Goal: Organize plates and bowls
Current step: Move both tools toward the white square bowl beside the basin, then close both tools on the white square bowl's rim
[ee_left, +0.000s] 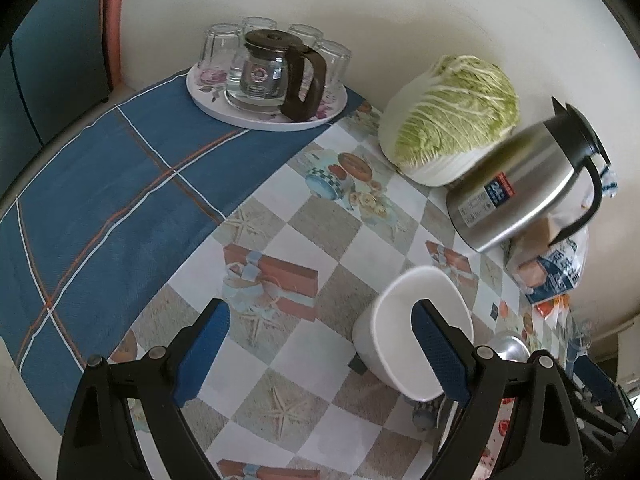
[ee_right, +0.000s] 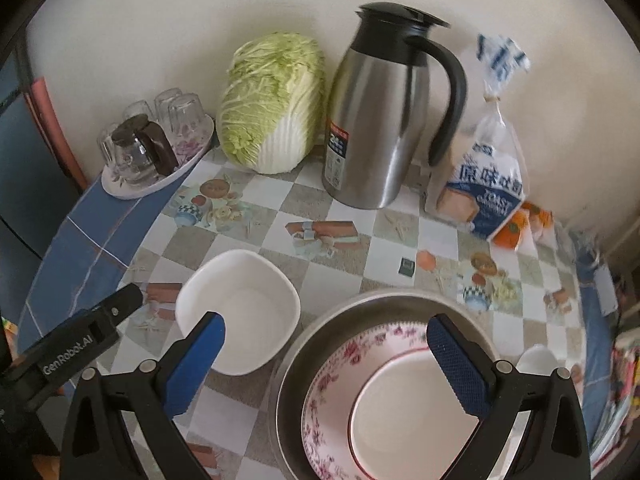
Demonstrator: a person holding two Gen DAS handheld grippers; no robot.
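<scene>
A: Where do the bowls stand?
B: The white square bowl [ee_right: 238,312] sits on the checked tabletop [ee_right: 344,272], just left of a steel basin [ee_right: 316,344]. Nested in the basin is a flowered bowl [ee_right: 340,364] with a plain white bowl [ee_right: 412,412] inside it.

A: And the hand-held grippers?
B: The left hand-held gripper [ee_left: 320,352] is wide open and holds nothing; its right finger [ee_left: 438,354] reaches over the white square bowl's rim into its hollow. The right hand-held gripper [ee_right: 326,364] is also wide open and empty, its right finger [ee_right: 458,364] above the nested bowls.

A: Background?
B: By the wall: a tray [ee_right: 160,176] of upturned glasses [ee_right: 184,114] with a glass pot [ee_right: 138,152], a cabbage [ee_right: 272,100], a steel jug [ee_right: 380,120] and a bag of bread [ee_right: 484,184].
</scene>
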